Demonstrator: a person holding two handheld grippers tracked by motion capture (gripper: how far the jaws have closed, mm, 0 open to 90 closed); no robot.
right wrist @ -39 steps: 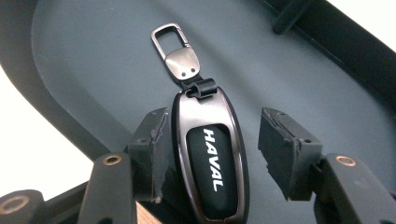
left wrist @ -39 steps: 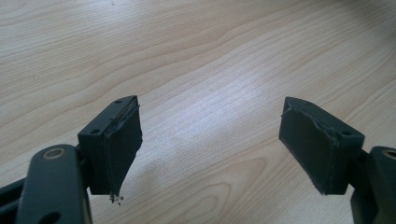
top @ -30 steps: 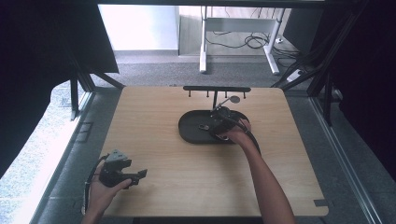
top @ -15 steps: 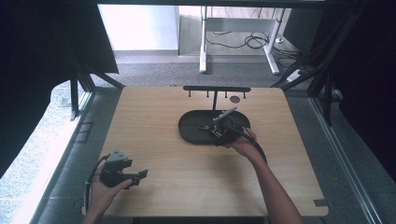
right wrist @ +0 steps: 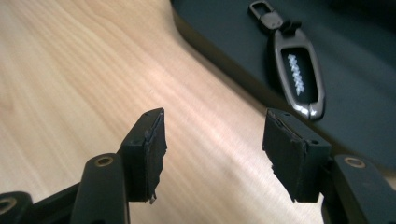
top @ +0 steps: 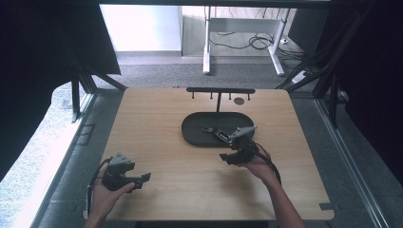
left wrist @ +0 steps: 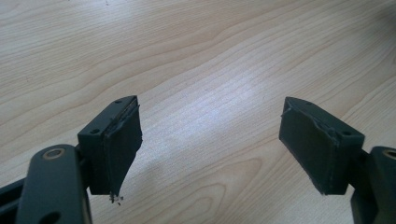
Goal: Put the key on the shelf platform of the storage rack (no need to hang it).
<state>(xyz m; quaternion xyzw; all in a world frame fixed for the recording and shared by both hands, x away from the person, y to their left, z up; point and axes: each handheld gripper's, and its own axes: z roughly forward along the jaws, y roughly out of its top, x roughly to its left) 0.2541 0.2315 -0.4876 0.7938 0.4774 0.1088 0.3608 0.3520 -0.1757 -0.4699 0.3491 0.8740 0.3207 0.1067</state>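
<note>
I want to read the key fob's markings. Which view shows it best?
The right gripper view: the dark metal key fob lies close and sharp on the black oval tray. The high view shows it small; the left gripper view shows bare wood.

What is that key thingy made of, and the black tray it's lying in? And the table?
The key fob looks like dark metal: its rim shines smoothly, with a pale patterned inset in the middle. The tray seems matte black, maybe plastic or coated metal; it barely reflects, so that's uncertain. The table looks like pale wood or wood-look laminate, showing wavy grain with a soft sheen.
</note>
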